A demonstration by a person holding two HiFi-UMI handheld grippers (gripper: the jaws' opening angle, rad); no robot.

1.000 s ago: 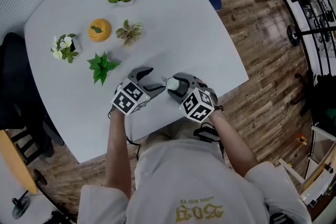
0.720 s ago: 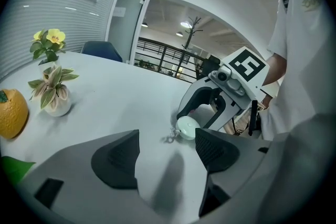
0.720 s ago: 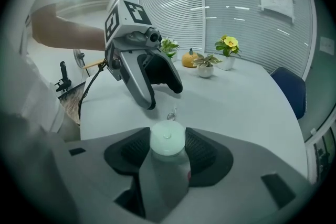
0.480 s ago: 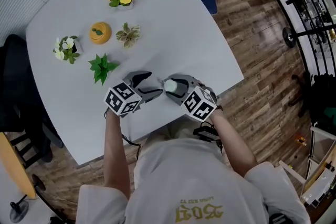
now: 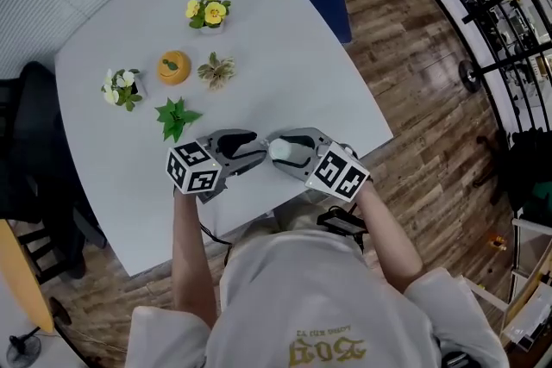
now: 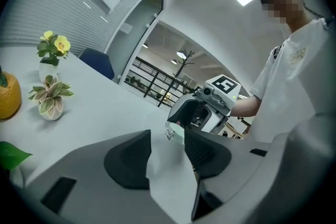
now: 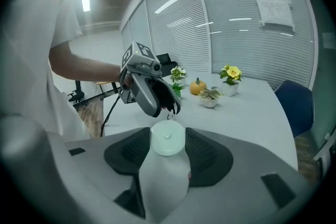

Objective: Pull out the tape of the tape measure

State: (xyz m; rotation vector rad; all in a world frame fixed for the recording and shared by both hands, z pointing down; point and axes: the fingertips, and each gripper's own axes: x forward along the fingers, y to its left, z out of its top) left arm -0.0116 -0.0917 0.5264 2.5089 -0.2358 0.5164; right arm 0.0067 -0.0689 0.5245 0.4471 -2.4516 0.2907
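Right claw (image 5: 279, 152) clasping tape measure (image 7: 167, 141), white table (image 5: 285, 56), floorboards (image 5: 414, 82)

Green plant (image 5: 176, 117) close beyond left tongs (image 5: 259, 147); bare table (image 5: 293, 56) rightward.

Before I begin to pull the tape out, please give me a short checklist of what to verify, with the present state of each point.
1. Grip of the right hand-held gripper on the tape measure: ok, both pads touch its round case.
2. Place of the pull ring, between the jaws of the left hand-held gripper: ok, at their tips.
3. Left pads pressing on the ring: not ok; the jaws have just been closing, but a gap shows beside it.
4. Ring deep enough for a firm grip: cannot tell.
5. Free path for the pull: probably ok; the green plant stands off the line.
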